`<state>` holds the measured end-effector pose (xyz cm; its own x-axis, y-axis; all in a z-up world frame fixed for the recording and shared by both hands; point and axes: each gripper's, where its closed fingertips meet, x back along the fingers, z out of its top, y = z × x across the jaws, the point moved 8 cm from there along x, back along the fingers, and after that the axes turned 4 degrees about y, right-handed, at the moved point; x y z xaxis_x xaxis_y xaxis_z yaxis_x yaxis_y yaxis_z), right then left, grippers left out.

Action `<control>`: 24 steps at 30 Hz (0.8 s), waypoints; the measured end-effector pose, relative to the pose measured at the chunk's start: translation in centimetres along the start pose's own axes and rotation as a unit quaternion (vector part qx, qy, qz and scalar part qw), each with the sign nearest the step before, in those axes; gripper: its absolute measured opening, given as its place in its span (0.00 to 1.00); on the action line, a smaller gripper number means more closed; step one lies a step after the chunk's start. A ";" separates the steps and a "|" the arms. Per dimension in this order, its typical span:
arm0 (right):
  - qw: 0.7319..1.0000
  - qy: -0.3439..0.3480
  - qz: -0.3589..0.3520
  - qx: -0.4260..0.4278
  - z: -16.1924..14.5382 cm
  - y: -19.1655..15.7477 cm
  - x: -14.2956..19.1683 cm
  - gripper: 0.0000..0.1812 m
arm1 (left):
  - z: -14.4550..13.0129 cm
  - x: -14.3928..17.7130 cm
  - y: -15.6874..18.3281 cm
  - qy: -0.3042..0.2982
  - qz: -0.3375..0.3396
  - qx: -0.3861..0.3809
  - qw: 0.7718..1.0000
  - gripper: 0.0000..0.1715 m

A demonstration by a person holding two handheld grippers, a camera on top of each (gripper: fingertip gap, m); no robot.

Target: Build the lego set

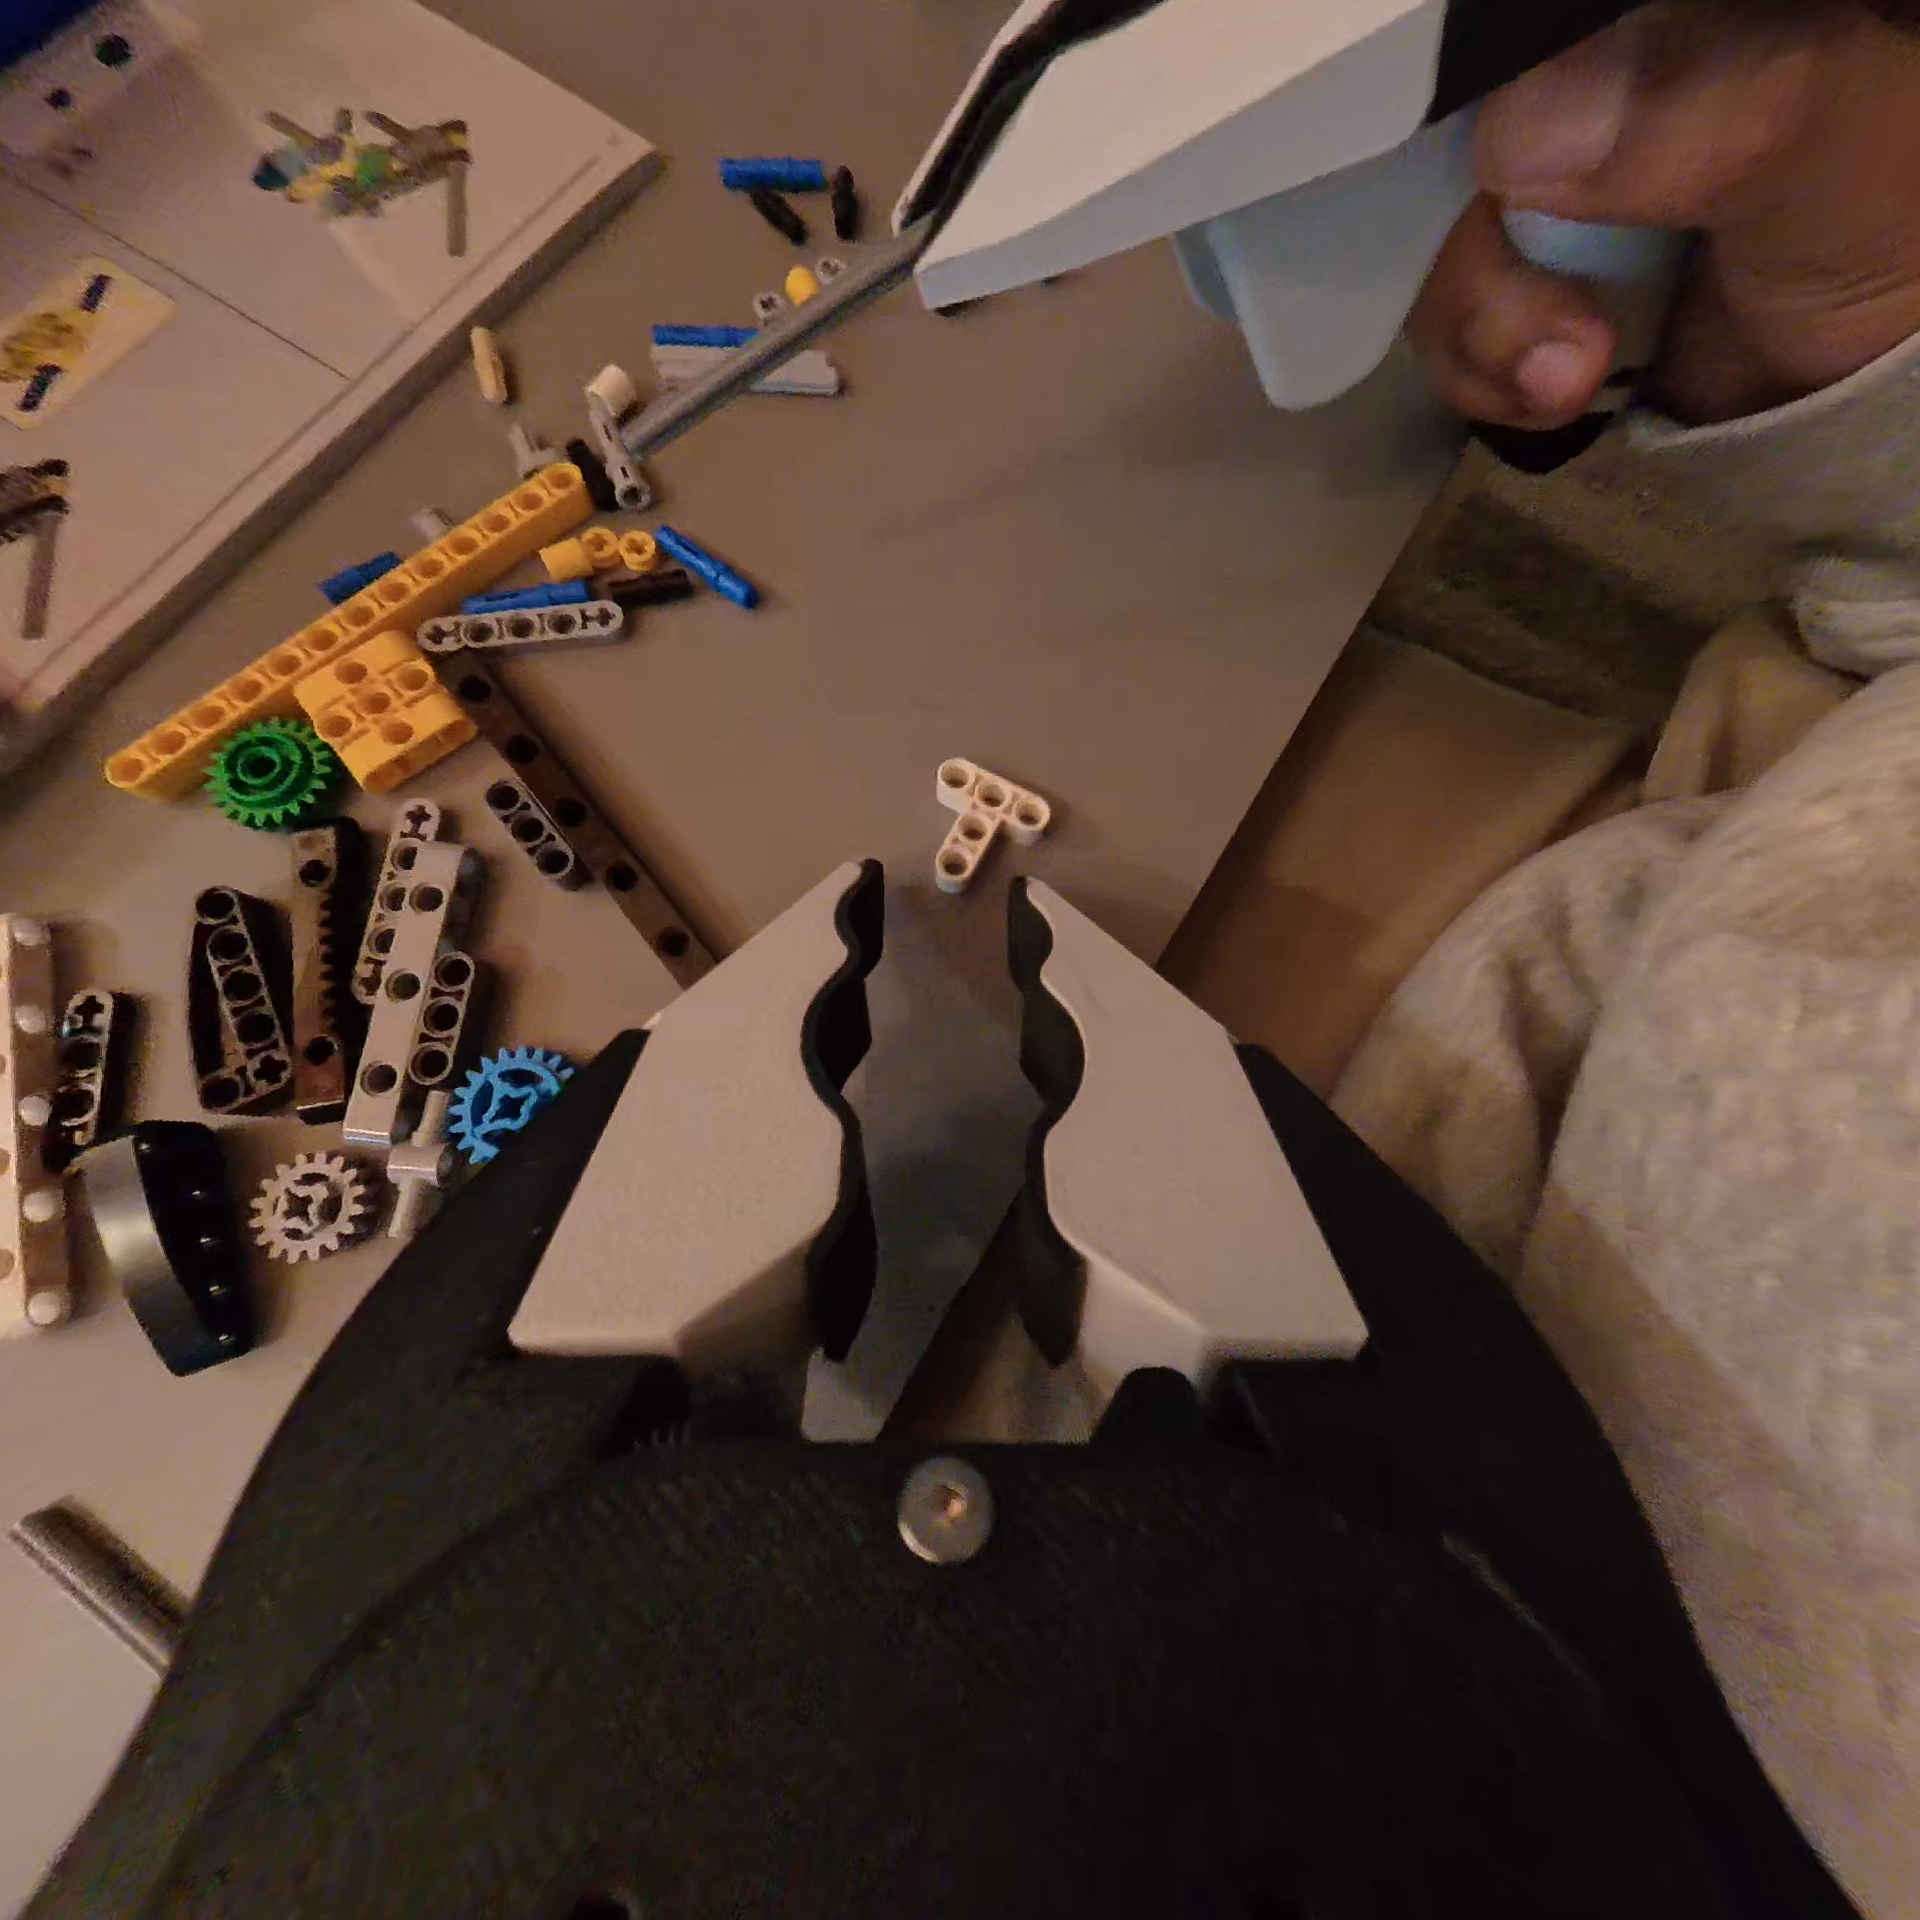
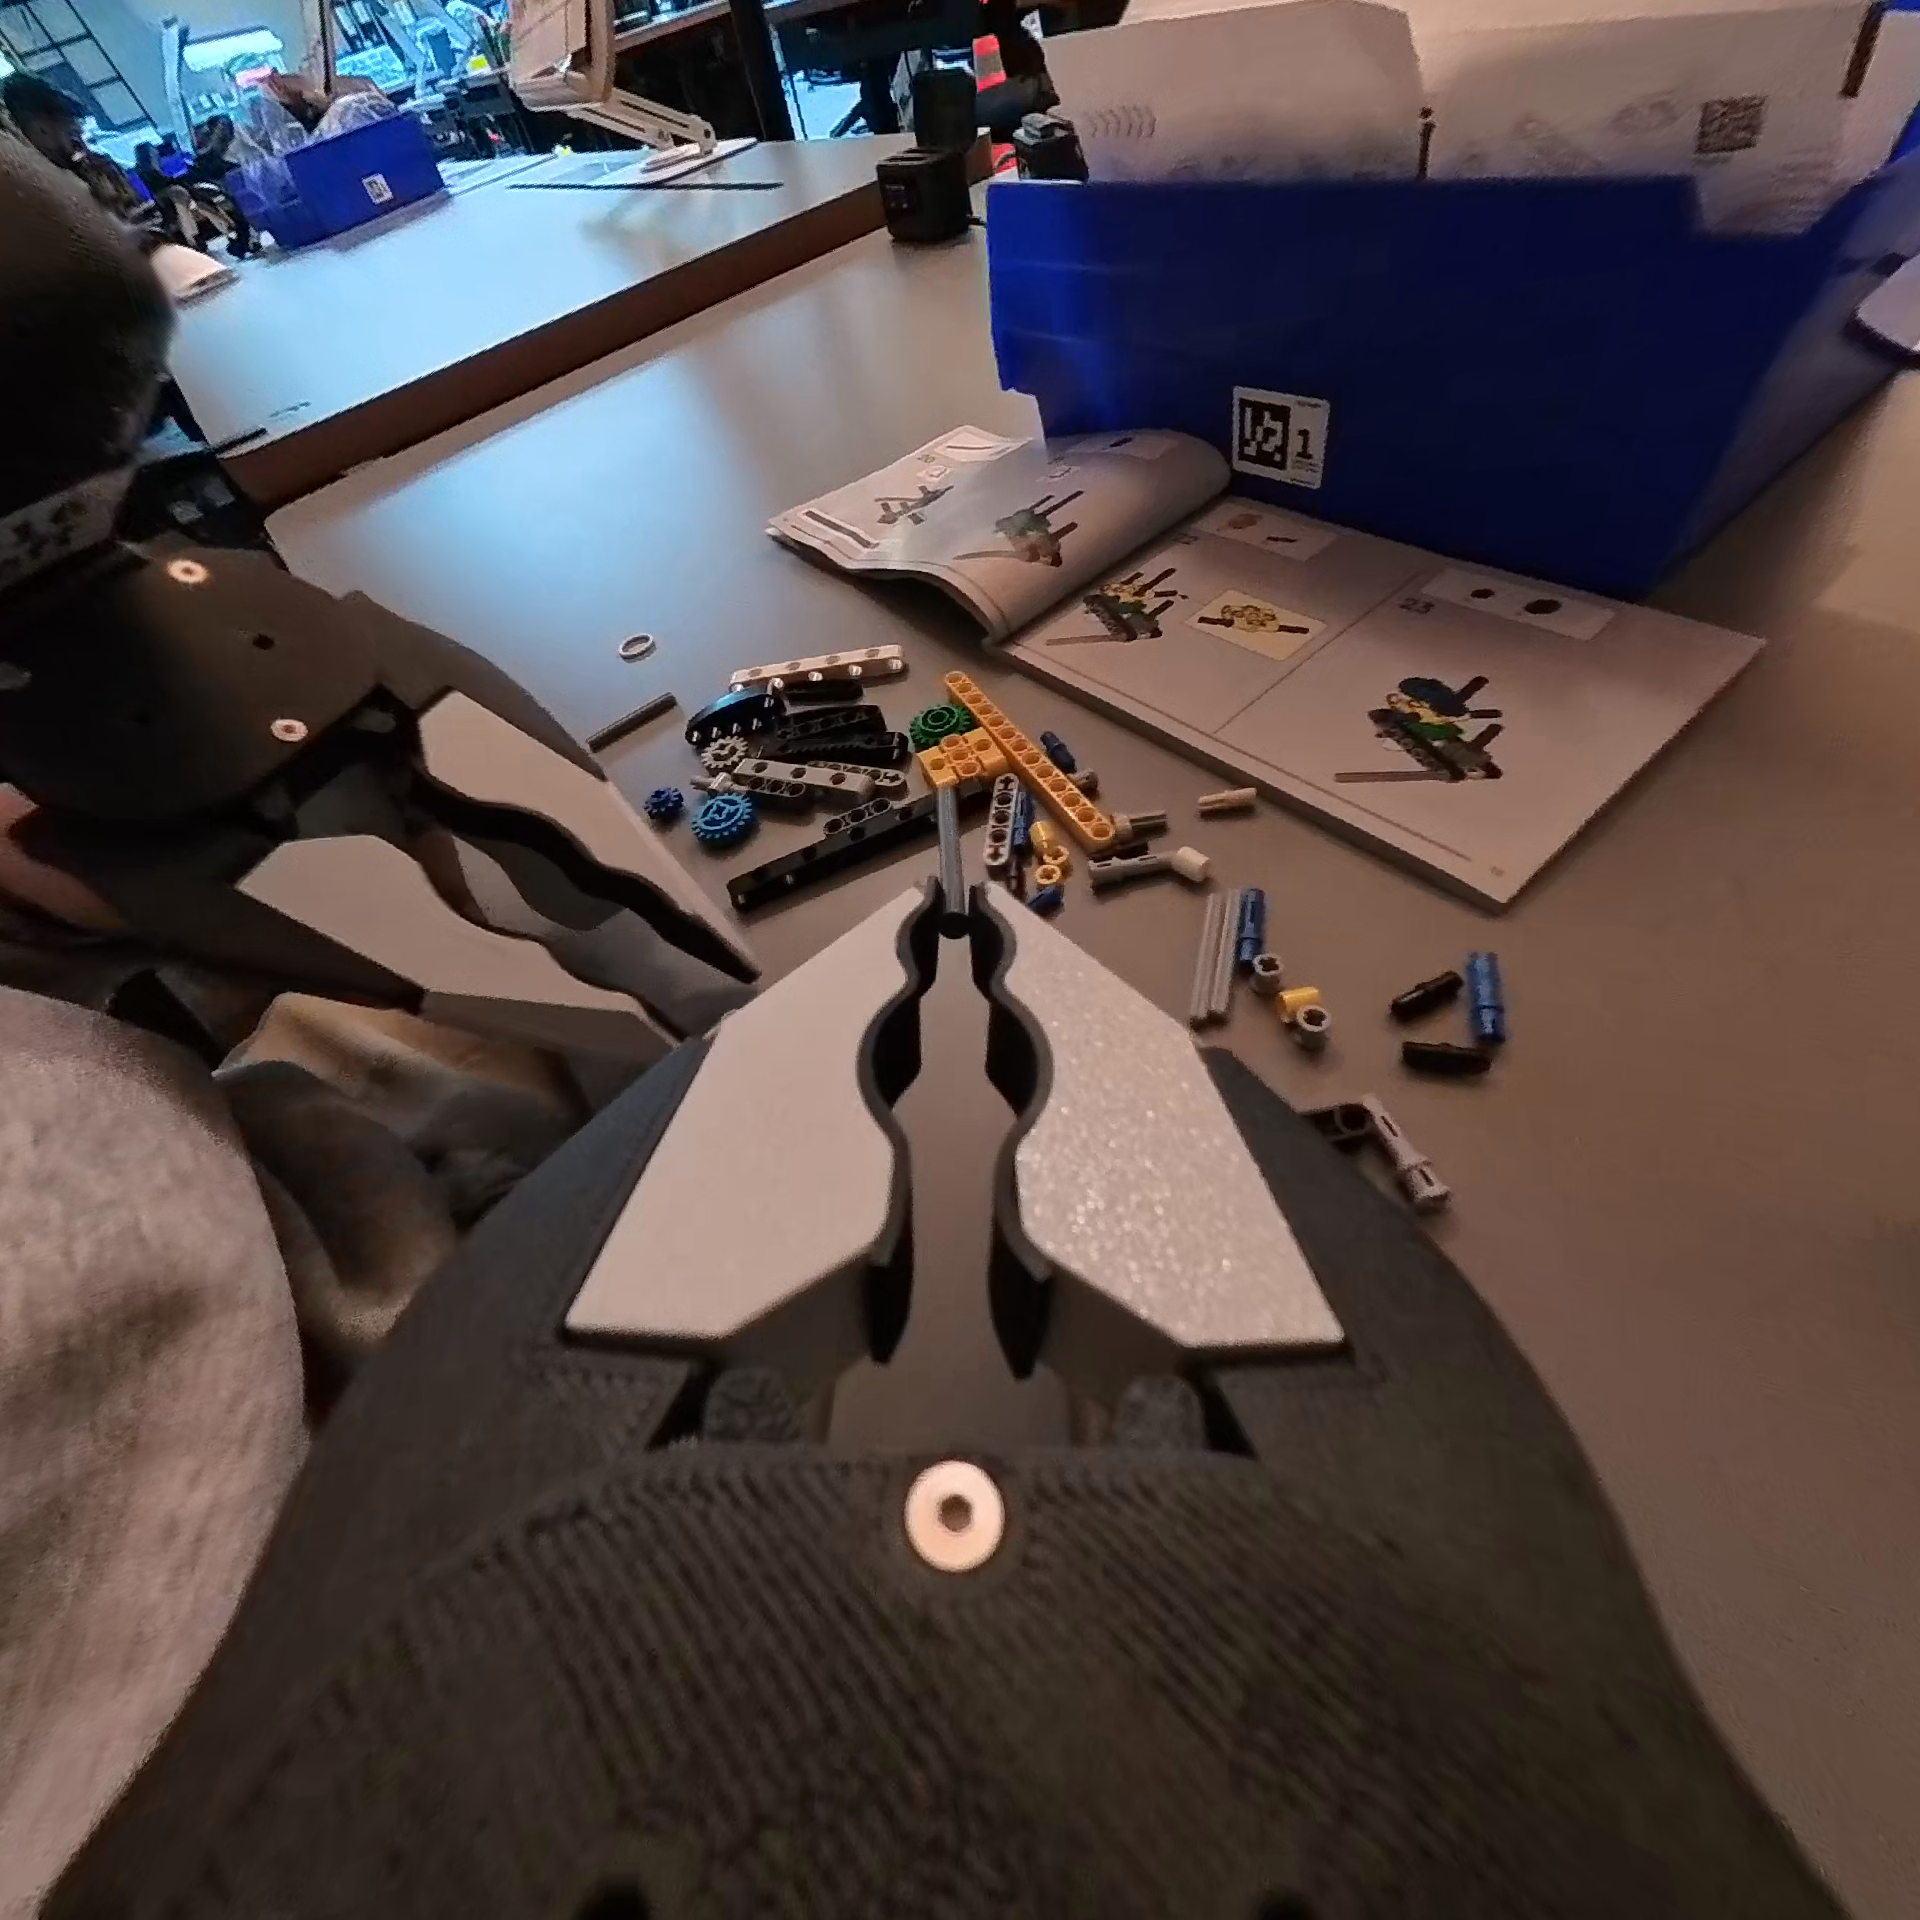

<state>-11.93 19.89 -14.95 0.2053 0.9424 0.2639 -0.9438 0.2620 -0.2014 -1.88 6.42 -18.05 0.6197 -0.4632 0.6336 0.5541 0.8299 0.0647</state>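
Observation:
My right gripper is shut on a long grey axle and holds it above the pile of loose pieces; it also shows in the left wrist view with the axle sticking out toward the pile. My left gripper is open and empty, just short of a white T-shaped beam lying alone on the table. A long yellow beam, a green gear and a blue gear lie in the pile. The left gripper shows at left in the right wrist view.
An open instruction booklet lies beyond the pieces. A blue bin stands behind it. Small blue and black pins lie scattered at right. The table edge runs beside my left gripper, with a grey sleeve past it. Spacing between my two grippers at the tips: around 10 cm. The blue gear lies some 7 cm from my left tips, 15 cm from my right tips. The left camera catches it too, in the left wrist view.

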 end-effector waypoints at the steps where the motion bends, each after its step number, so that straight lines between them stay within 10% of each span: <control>1: 1.000 -0.002 0.003 0.001 0.0 -0.1 0.0 0.02 | -0.2 -0.1 -0.1 -0.003 0.002 0.000 1.000 0.13; 24: 0.971 -0.164 0.116 0.129 -1.8 -2.6 1.7 0.02 | -0.2 -0.5 -0.2 0.028 -0.055 0.032 0.998 0.04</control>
<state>-8.66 21.18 -15.69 -0.0735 0.8415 0.5352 -0.9970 -0.0497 -0.0587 -2.22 6.41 -18.49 0.5872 -0.5681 0.5766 0.5852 0.7901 0.1825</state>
